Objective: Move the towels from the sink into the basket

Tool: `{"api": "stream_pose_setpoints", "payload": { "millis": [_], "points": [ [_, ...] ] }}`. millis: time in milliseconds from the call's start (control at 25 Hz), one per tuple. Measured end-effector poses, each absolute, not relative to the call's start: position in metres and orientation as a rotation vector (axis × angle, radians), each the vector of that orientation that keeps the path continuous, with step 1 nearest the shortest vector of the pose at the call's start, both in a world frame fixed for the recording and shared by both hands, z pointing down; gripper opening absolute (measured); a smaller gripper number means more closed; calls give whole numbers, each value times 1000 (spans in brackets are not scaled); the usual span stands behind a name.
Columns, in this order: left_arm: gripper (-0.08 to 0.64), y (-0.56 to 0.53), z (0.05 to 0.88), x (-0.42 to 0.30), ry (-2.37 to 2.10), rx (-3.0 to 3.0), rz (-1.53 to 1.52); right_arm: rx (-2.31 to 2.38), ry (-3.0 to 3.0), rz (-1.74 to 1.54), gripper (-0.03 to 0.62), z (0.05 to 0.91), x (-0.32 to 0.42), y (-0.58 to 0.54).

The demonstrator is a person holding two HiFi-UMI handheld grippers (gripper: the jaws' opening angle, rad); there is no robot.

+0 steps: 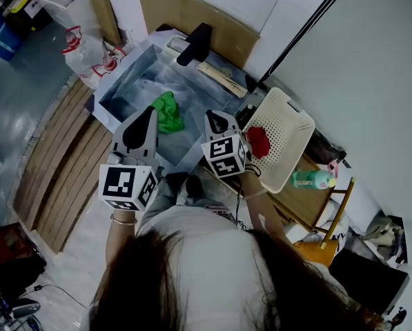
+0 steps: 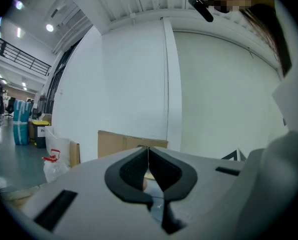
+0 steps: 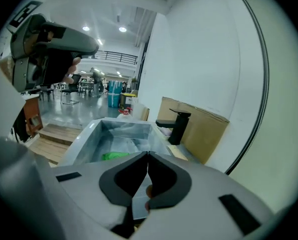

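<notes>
Head view: left claw (image 1: 148, 112) and right claw (image 1: 213, 120), pinched together and empty, are hovering over the sink (image 1: 120, 83), likely readying for the green towel (image 1: 166, 111).

The sink (image 1: 121, 80) looks glossy metal, the faucet (image 1: 194, 45) matt black, the green towel (image 1: 167, 112) soft cloth, the basket (image 1: 292, 121) matt plastic.

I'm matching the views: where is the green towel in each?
Head view: green towel in the sink, centre.
Left gripper view: not in it.
Right gripper view: towel in the sink, left of centre, low.
Shared landmark: cardboard sheet behind the sink, in all three.
</notes>
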State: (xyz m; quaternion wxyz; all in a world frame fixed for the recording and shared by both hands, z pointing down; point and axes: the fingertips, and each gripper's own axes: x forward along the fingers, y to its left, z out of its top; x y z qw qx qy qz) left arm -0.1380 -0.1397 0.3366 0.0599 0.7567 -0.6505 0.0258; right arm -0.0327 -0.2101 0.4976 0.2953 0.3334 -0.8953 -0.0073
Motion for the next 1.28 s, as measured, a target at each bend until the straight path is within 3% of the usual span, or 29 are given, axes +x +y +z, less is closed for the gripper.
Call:
{"api": "stream_pose_setpoints", "payload": {
  "millis": [1120, 1280],
  "points": [
    [9, -134, 366, -295, -2044, 2129, 91, 442, -2252, -36, 33, 586, -198, -209],
    [9, -137, 371, -310, -2037, 2124, 91, 390, -2215, -30, 79, 603, -210, -210]
  ]
}}
